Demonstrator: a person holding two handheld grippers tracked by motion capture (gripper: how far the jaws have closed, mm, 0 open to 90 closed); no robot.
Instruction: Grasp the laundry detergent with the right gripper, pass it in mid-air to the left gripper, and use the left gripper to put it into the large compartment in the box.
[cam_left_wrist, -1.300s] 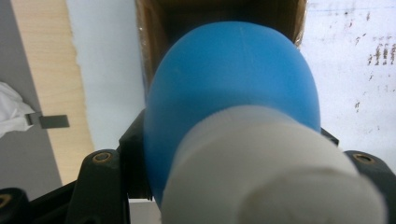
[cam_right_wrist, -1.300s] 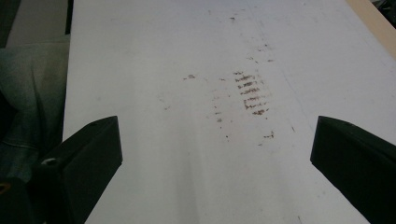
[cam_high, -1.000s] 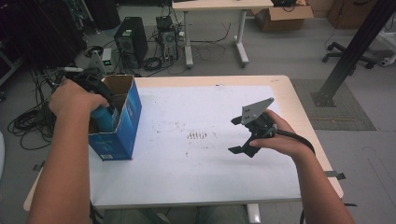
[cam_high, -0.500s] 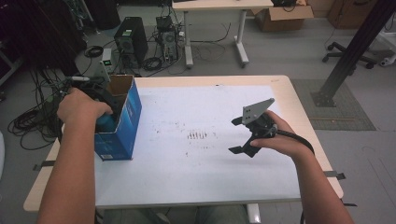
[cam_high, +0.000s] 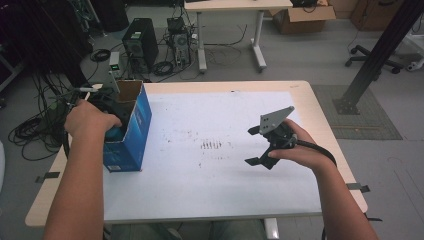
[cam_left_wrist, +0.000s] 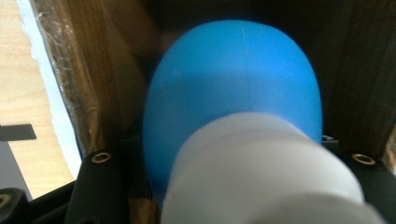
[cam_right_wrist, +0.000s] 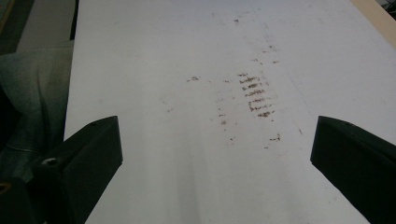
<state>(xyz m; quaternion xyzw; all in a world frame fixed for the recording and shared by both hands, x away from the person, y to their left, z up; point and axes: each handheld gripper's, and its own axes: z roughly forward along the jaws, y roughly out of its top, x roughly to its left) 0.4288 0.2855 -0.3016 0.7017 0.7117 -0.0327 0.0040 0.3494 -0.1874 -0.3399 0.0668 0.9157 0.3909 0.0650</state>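
Resting on the white table (cam_high: 210, 190), the right gripper (cam_high: 256, 146) has its jaws wide apart, holding nothing. Farther off, the left gripper (cam_left_wrist: 233, 186) reaches into the blue box (cam_high: 131, 135), clenched on a blue and white bottle (cam_left_wrist: 233, 107).

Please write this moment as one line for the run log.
left gripper: in blue box, at blue-white object | right gripper: open, above table

Grey floor (cam_high: 300, 60); PC towers (cam_high: 140, 42) and cables sitting behind the bench (cam_high: 320, 115), second table (cam_high: 230, 5) standing beyond.
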